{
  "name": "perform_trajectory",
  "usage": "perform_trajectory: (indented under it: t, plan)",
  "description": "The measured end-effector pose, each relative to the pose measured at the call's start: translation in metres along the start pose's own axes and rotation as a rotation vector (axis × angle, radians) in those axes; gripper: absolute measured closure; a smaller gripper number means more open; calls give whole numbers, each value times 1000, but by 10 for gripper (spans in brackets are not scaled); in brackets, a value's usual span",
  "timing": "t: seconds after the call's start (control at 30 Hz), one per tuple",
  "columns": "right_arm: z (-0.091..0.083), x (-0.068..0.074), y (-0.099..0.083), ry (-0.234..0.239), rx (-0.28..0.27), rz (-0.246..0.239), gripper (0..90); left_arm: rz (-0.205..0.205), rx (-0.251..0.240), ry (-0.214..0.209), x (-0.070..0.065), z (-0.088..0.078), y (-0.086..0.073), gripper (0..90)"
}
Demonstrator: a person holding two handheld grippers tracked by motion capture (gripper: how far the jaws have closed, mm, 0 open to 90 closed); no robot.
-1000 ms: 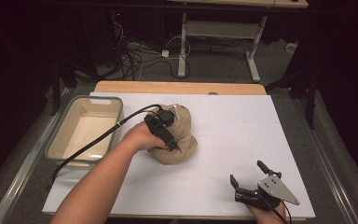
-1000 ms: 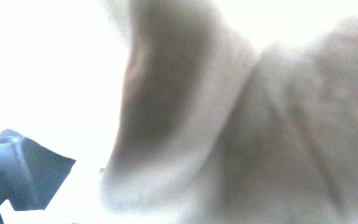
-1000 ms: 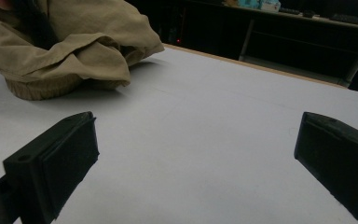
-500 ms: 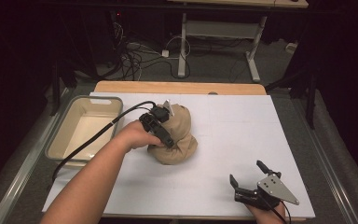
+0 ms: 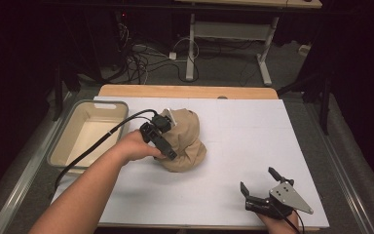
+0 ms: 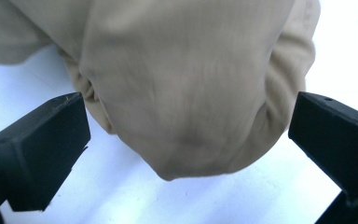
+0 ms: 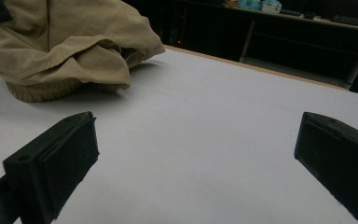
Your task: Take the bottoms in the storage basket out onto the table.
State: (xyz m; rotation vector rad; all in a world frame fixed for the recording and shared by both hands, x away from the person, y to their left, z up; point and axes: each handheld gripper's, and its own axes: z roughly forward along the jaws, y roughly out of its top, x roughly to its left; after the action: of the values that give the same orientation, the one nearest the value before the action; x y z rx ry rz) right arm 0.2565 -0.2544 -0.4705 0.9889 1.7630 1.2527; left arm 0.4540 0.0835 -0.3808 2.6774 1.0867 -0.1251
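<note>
- A crumpled tan cloth (image 5: 185, 141) sits bunched near the middle of the white table (image 5: 253, 146), just right of an empty cream tub (image 5: 90, 134).
- The left gripper (image 6: 186, 135) has slid lower along the heap within 1 second; its 2 jaws stand spread around a bulging fold (no pinch yet), so a grab looks close.
- The right gripper (image 5: 260, 181) waits, jaws wide, well apart at the near edge.
</note>
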Motion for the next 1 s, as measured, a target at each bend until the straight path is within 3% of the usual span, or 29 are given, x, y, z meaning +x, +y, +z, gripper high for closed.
perform_trajectory:
  t: [0.27, 0.4, 0.57, 0.8, 1.0]
  plan:
    - [1, 0, 0, 1, 0, 1, 4, 22, -1, -4, -4, -10, -9, 0]
    - [0, -1, 0, 0, -3, 2, 4, 35, -17, -18, -5, -6, -18, 0]
    - [-1, -1, 1, 0, -6, 2, 4, 41, -48, -7, -4, 2, -34, 0]
    - [1, 1, 1, 7, -3, 2, 4, 38, -203, -15, -4, 18, -59, 0]
    - [2, 1, 1, 7, -1, 1, 4, 23, -399, -32, -3, 35, -82, 0]
